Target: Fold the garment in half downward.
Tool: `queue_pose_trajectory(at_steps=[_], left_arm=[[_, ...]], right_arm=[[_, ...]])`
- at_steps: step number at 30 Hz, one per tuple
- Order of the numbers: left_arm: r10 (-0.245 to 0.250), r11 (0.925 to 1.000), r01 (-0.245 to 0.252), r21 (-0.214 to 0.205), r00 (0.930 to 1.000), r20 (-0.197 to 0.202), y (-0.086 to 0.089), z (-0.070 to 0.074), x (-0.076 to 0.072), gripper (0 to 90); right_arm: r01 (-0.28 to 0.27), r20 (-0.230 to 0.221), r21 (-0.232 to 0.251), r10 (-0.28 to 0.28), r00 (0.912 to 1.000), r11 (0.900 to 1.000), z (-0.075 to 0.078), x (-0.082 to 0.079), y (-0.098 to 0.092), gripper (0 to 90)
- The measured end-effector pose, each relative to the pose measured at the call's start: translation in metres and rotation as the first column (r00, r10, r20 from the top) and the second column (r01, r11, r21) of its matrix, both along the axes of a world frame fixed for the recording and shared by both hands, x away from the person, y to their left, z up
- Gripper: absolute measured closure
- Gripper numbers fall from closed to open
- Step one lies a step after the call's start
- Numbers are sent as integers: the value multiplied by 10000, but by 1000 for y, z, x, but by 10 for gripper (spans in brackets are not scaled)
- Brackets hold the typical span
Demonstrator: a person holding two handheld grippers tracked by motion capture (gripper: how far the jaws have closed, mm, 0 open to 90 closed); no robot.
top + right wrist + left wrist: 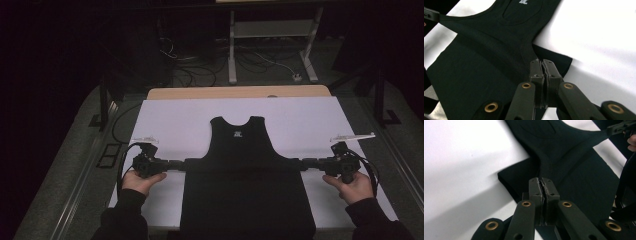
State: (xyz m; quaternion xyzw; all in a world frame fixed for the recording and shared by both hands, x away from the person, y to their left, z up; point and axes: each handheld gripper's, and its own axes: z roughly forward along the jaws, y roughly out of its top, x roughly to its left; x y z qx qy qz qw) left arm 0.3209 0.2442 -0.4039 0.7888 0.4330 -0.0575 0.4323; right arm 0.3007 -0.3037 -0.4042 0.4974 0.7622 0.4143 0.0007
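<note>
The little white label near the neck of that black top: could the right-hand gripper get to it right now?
Probably not yet: the right gripper is shut on the black top, so it must let go first. Otherwise the label lies uncovered.

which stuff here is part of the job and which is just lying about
In use:
black top
left gripper, shut on the top
right gripper, shut on the top
white sheet under the top

Lying about:
cables on the floor
table frame at the back

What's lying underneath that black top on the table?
Under the black top lies a white sheet, spread over a wooden table whose far edge peeks out. Whatever sits directly beneath the fabric is covered. The left gripper and right gripper pinch its sides.
</note>
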Motion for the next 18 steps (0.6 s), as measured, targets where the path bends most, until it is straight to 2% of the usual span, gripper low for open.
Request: queue_pose_trajectory(at_steps=[18], left_arm=[[-501, 9949, 559, 837, 9963, -696, -5, -14, -6, 861]], right_arm=[[-296, -950, -628, 235, 9952, 9976, -19, -6, 6, 855]])
